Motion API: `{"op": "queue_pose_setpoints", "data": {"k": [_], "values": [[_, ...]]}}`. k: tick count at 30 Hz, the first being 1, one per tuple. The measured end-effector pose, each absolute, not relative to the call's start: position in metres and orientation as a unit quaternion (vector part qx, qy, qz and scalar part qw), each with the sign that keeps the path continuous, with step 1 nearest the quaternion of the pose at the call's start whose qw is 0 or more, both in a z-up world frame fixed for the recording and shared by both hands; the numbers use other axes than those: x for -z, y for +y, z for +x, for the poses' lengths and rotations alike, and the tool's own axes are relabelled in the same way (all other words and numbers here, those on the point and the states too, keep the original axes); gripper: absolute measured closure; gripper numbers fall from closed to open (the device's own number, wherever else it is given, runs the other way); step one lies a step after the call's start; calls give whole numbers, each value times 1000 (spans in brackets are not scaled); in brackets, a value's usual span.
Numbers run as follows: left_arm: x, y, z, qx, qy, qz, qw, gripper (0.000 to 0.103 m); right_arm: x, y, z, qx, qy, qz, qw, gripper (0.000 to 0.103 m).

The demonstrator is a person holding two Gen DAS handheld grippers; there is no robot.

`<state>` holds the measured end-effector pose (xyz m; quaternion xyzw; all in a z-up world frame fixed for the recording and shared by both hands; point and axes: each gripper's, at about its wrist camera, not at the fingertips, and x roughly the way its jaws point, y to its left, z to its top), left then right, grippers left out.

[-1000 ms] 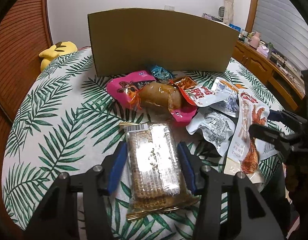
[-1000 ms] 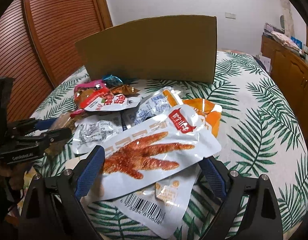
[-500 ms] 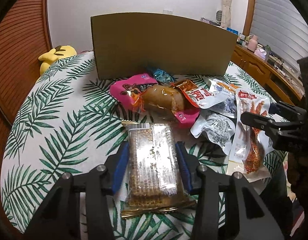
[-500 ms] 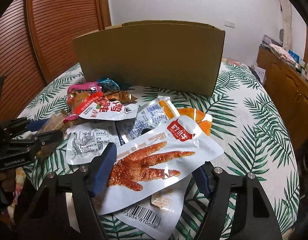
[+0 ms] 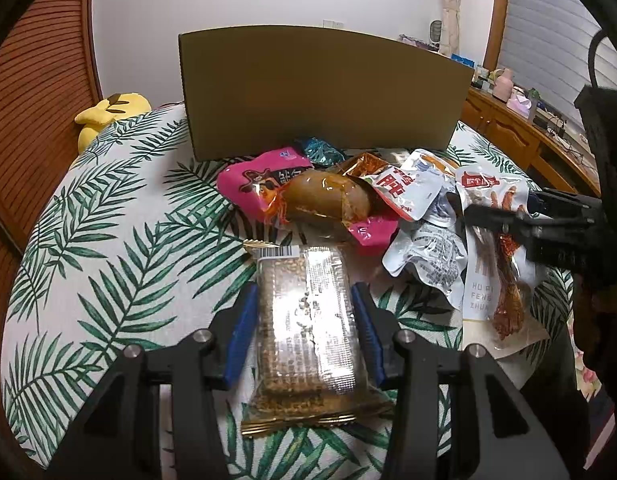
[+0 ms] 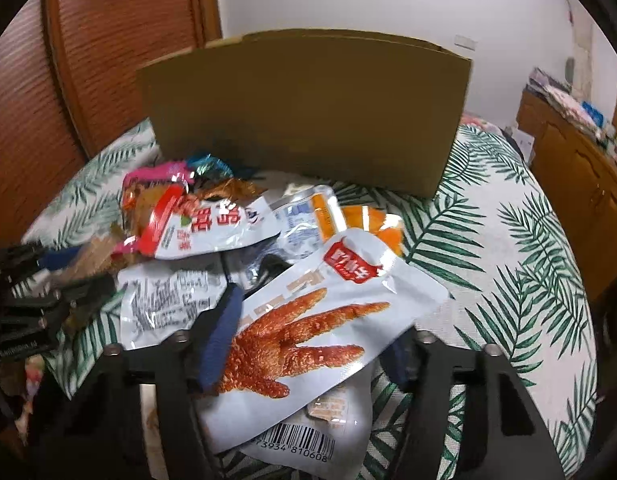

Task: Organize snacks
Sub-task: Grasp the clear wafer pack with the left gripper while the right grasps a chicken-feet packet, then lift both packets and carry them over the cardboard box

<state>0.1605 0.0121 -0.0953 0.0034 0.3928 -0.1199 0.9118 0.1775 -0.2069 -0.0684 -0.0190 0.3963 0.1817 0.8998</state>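
My left gripper point(image 5: 302, 296) is shut on a clear-wrapped cracker bar point(image 5: 308, 320) that lies lengthwise on the leaf-print tablecloth point(image 5: 108, 240); both blue pads touch its long sides. My right gripper point(image 6: 308, 328) is closing around a white chicken-foot packet point(image 6: 328, 320). The packet lies between the jaws, with its left edge at the left pad and its right edge covering the right pad. In the left wrist view the right gripper point(image 5: 504, 208) reaches in from the right over that packet point(image 5: 492, 248). A tall cardboard box point(image 5: 320, 92) stands behind the snack pile.
The pile holds a pink packet point(image 5: 260, 180), a brown vacuum-packed snack point(image 5: 324, 196), a white-and-red pouch point(image 6: 212, 224) and a silver pouch point(image 6: 168, 304). A yellow plush toy point(image 5: 108, 108) sits at the far left edge. A wooden cabinet point(image 6: 580, 184) runs along the right.
The right jaws have narrowed from wide apart to close around the chicken-foot packet. The left jaws drew in slightly against the cracker bar. Neither hand has shifted much.
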Motion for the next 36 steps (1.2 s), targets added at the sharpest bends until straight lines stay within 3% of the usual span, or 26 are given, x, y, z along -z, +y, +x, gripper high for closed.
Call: {"op": "queue_pose_setpoints", "data": {"k": [3,12,27,36], "values": [[95,16,160,123,392,-7,912,60,61,-217,177,-185,383,15,905,70],[94,21,157,120,386,-22,914,63,35,-218,168,-204,346,47,915,87],[70,34,143,125,354,-47,926,63,-4,-208,157,-237,312,39,919,96],[46,37,133,129,325,-53,935,64,-29,-200,147,-252,286,22,924,97]]}}
